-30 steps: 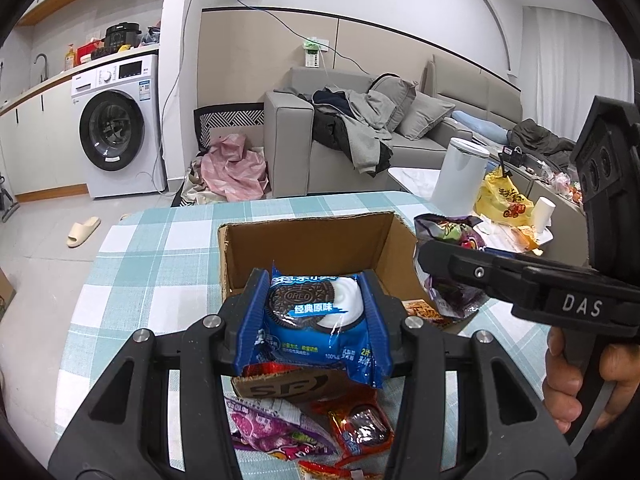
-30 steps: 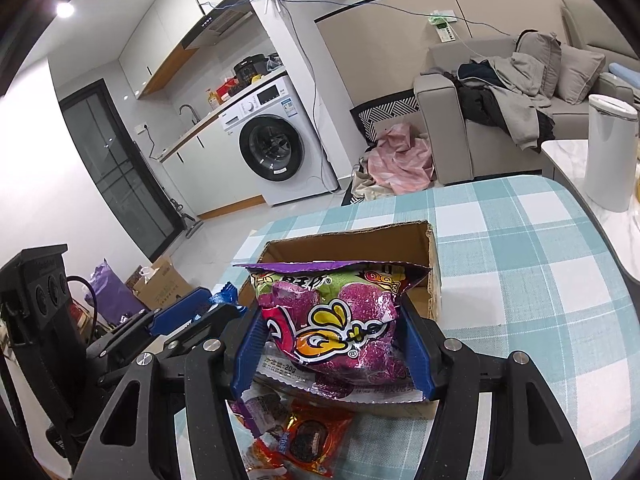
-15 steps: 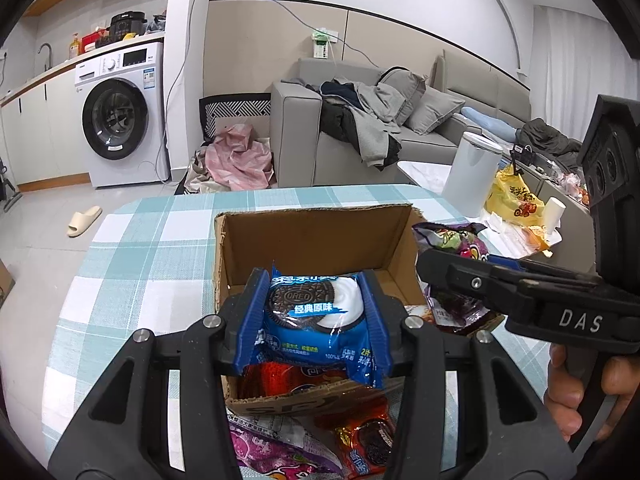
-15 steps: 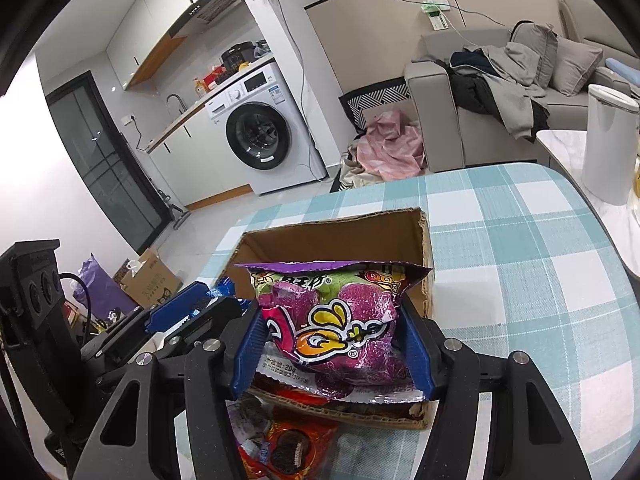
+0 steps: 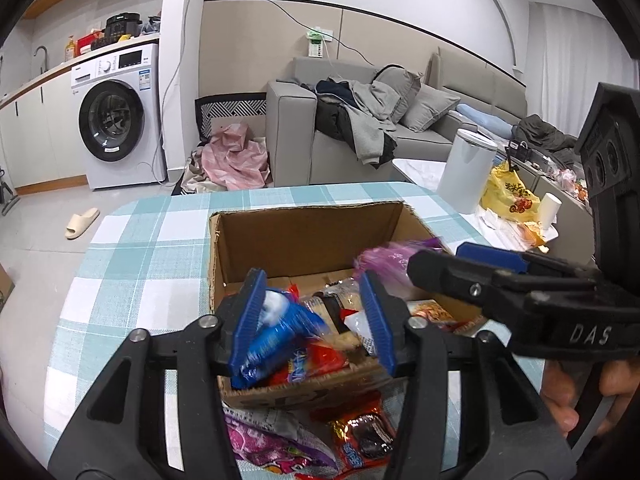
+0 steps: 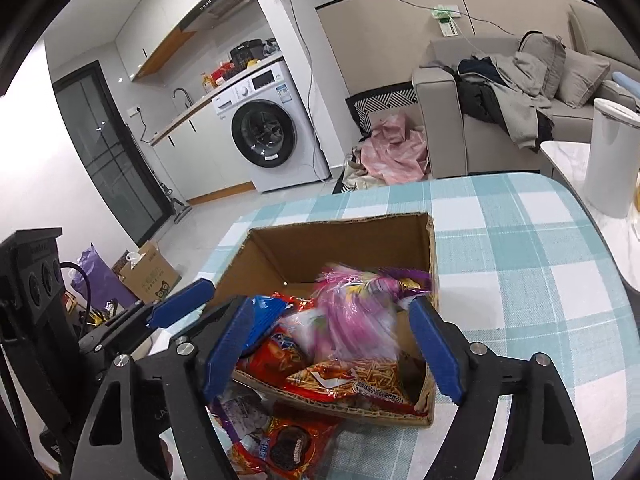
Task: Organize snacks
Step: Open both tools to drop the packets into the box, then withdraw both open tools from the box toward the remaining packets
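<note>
An open cardboard box [image 5: 304,236] [image 6: 344,236] stands on the checked table and holds several snack packs. My left gripper [image 5: 312,316] is open over the box's near edge; the blue Oreo pack [image 5: 276,332] is blurred, tilted and dropping between its fingers into the box. My right gripper [image 6: 332,348] is open over the box; the purple snack bag [image 6: 360,312] is blurred, falling free onto a red fries pack [image 6: 352,380]. The right gripper also shows in the left wrist view [image 5: 476,272].
Loose snack packs lie on the table in front of the box: a purple one [image 5: 276,444] and a red one [image 5: 360,436] [image 6: 288,444]. A white bin [image 5: 464,168] and yellow bag [image 5: 508,192] stand beyond the table's right edge.
Both grippers have opened. The Oreo pack has slipped from the left fingers and the purple bag from the right fingers, both dropping into the box. Both grippers moved forward over the box.
</note>
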Motion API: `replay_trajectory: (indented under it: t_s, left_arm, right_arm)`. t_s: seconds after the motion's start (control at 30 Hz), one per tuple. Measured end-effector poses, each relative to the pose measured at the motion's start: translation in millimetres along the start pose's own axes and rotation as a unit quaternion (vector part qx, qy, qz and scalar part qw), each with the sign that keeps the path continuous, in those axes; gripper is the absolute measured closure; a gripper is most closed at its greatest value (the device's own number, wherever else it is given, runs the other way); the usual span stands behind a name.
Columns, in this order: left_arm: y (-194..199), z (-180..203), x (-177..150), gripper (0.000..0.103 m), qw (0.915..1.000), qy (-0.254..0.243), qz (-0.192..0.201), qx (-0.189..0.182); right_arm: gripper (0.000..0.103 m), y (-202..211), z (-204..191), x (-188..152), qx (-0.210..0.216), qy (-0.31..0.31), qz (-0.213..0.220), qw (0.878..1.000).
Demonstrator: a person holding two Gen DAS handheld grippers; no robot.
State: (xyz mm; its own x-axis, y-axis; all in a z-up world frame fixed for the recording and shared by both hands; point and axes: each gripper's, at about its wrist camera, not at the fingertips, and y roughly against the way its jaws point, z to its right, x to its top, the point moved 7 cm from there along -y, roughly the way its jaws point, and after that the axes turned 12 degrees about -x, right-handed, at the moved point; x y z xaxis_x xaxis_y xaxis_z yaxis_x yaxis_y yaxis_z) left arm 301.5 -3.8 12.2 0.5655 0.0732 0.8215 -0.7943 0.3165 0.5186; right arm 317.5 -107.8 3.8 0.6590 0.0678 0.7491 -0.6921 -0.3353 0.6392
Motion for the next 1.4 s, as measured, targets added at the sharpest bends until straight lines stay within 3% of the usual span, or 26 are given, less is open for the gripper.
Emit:
replay_trajectory:
  t_s: [0.07,0.23,0.5,1.07,1.4]
  left_arm:
    - [6,3,-1,0.024,1.0000,-0.005,0.000,-0.002]
    - [28,11,-6,0.002,0.9997,-0.021,0.014,0.007]
    - [56,13,-20,0.001,0.9998,-0.008,0.016,0.007]
    - [102,19,-50,0.001,0.9997,-0.008,0.016,0.014]
    - [113,16,-87,0.001,0.9997,-0.001,-0.012,0.022]
  right_arm:
    - [0.016,4,2,1,-0.002,-0.001,0.002,1.000]
    - [0.002,20,9,-2,0.001,-0.006,0.013,1.000]
    - [0.001,41,22,-24,-0.008,0.007,0.014,1.000]
    - [0.001,53,22,-63,-0.021,0.016,-0.025,0.999]
    - [0.001,62,30,-96,-0.033,0.024,-0.042,0.998]
